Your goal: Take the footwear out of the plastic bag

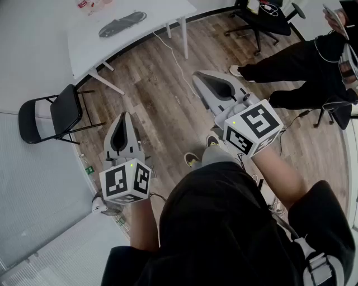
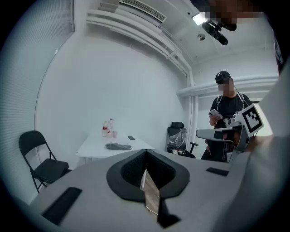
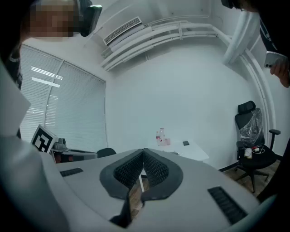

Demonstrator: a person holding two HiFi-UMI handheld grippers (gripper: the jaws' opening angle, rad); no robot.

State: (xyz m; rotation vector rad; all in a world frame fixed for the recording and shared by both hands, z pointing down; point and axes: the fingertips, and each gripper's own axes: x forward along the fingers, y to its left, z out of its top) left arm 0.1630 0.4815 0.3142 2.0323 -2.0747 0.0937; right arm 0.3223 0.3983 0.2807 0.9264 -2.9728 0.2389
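Two-handed: holding left gripper, right gripper closed, empty. Eyeing plastic bag at 12 o'clock off left one, nearer, lying 8-to-2.

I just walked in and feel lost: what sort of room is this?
Likely an office or meeting room: a white table, a black swivel chair and a folding chair stand on a wooden floor.

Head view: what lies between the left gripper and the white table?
Only bare wood floor lies between the left gripper and the table, as the head view shows; the folding chair stands off to one side.
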